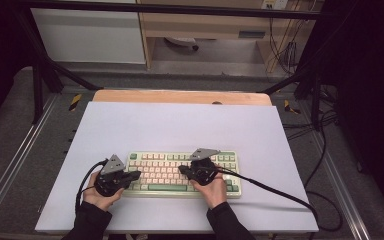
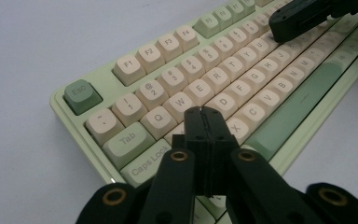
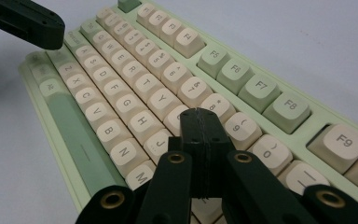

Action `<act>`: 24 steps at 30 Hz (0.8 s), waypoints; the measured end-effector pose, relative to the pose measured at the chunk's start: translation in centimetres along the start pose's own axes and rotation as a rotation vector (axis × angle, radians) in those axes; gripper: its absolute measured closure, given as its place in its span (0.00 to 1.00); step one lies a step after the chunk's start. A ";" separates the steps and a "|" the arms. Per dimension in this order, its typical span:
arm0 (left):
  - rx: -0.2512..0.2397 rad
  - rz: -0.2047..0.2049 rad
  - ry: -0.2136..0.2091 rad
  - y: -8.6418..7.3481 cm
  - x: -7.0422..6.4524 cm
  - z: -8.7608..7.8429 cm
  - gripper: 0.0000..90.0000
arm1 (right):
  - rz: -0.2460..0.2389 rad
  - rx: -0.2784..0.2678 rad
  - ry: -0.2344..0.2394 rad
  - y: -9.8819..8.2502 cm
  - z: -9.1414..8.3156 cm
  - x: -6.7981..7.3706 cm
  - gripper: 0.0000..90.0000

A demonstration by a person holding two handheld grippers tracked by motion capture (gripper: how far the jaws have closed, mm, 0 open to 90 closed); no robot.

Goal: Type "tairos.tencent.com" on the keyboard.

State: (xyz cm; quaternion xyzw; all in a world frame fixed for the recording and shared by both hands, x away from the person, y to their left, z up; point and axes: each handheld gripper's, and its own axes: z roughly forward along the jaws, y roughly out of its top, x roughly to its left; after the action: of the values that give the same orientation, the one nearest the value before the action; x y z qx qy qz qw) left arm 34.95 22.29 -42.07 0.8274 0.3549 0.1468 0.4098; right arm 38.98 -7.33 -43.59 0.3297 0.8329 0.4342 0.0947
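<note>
On the pale mat (image 1: 180, 125), both tongs (jaws closed, empty) hover level over the keyboard (image 1: 165, 172).

A pale lilac sheet (image 1: 180, 125) covers most of the table, and a strip of the wooden tabletop (image 1: 180, 96) shows along its far edge. Dark metal frame bars (image 1: 40, 75) slant down at both far corners, each near a small yellow-and-black striped marker (image 1: 75, 101). Behind stands a white cabinet (image 1: 87, 35) beside a light wooden desk (image 1: 200, 25). Black cables (image 1: 285, 50) hang at the desk's right end. Grey carpet (image 1: 10, 140) surrounds the table.
</note>
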 end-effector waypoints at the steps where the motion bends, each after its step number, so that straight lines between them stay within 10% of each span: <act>1: 0.000 0.000 -0.001 0.0 0.0 0.0 1.00 | -0.006 0.007 -0.006 -0.1 0.1 0.0 1.00; 24: -0.007 0.011 0.003 1.4 -1.0 0.8 1.00 | -0.048 -0.033 0.025 0.5 -3.6 0.2 1.00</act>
State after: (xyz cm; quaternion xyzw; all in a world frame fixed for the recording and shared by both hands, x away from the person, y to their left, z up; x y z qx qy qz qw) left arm 35.37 20.55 -41.40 0.8276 0.3503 0.1519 0.4115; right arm 37.42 -9.37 -41.00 0.3024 0.8345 0.4496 0.1002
